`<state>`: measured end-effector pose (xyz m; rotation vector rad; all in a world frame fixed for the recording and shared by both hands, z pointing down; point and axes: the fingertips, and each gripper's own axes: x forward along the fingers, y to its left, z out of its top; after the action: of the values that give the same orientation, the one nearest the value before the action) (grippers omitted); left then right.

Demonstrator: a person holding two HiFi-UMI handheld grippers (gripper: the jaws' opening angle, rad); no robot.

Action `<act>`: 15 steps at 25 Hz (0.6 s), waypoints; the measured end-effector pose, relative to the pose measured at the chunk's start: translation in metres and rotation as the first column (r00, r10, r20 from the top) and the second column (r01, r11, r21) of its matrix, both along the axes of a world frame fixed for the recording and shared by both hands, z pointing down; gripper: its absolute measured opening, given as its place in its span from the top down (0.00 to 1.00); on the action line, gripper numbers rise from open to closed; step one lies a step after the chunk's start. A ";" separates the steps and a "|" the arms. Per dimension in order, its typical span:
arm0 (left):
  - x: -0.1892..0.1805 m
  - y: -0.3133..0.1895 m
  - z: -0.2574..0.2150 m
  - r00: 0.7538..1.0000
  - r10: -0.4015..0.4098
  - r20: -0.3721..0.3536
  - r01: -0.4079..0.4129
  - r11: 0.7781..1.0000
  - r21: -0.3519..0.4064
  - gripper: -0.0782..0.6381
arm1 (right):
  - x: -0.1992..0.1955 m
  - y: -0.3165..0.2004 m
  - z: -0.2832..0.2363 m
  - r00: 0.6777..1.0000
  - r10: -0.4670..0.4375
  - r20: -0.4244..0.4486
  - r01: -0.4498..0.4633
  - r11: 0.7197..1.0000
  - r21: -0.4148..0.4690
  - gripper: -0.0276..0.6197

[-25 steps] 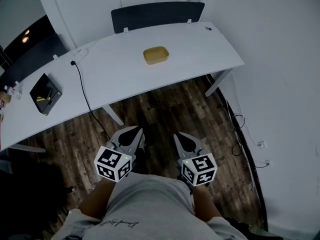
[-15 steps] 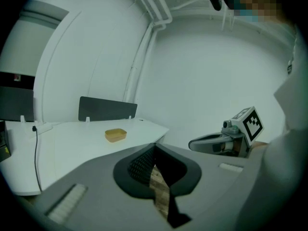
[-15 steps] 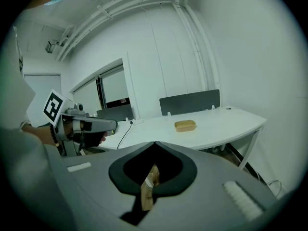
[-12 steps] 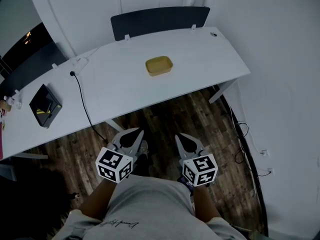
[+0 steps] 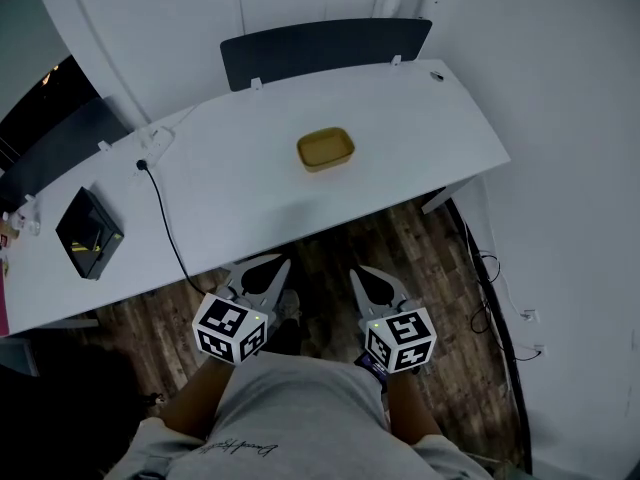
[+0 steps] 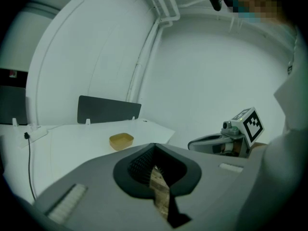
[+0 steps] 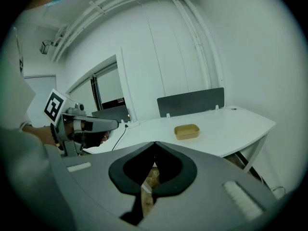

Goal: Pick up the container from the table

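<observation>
Seen from my head camera, my grey T-shirt (image 5: 290,408) fills the bottom of the frame and my bare forearms reach forward from it. Each hand carries a gripper topped by a black-and-white marker cube. My left gripper (image 5: 272,262) has its jaws pressed together with nothing between them. My right gripper (image 5: 360,271) is likewise closed and empty. Both are held side by side at waist level and point ahead and slightly down over the dark wood-plank floor (image 5: 440,258). Their tips are just short of the near edge of the long, curved white counter (image 5: 420,138).

On the counter's left part lies a flat black box-shaped device (image 5: 88,233). Beside it a thin black cable (image 5: 165,218) runs from the far side of the counter and drops over the near edge. Farther in, near the middle of the white surface, sits the shallow tan rectangular container with rounded corners (image 5: 325,149). It stands upright, alone and untouched, well apart from both grippers. Each gripper view shows it ahead, beyond the closed jaws. A dark grey divider panel (image 5: 325,50) stands clipped along the counter's back edge behind it. Beyond that rise plain white walls (image 5: 560,88).
</observation>
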<state>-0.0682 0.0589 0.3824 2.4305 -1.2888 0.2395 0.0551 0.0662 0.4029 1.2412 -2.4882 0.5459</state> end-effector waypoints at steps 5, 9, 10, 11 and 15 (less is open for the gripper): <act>-0.019 -0.038 -0.003 1.000 0.001 -0.009 -0.001 1.000 -0.005 0.89 | -0.019 -0.035 -0.002 1.000 0.004 -0.005 -0.004 1.000 -0.008 0.93; -0.030 -0.068 -0.005 1.000 0.014 -0.017 -0.014 1.000 -0.006 0.89 | -0.030 -0.062 -0.005 1.000 0.017 -0.009 -0.017 1.000 -0.011 0.93; -0.032 -0.076 -0.005 1.000 0.018 -0.019 -0.018 1.000 -0.005 0.89 | -0.032 -0.069 -0.006 1.000 0.020 -0.011 -0.020 1.000 -0.011 0.93; -0.034 -0.083 -0.005 1.000 0.022 -0.020 -0.022 1.000 -0.005 0.89 | -0.035 -0.076 -0.006 1.000 0.022 -0.012 -0.022 1.000 -0.011 0.94; -0.043 -0.108 -0.006 0.999 0.038 -0.024 -0.038 0.999 -0.002 0.89 | -0.043 -0.099 -0.006 0.999 0.032 -0.021 -0.032 0.999 -0.008 0.94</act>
<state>-0.1110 -0.0488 0.3769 2.4502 -1.2319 0.2211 0.0117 -0.0327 0.3966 1.2796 -2.4505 0.5474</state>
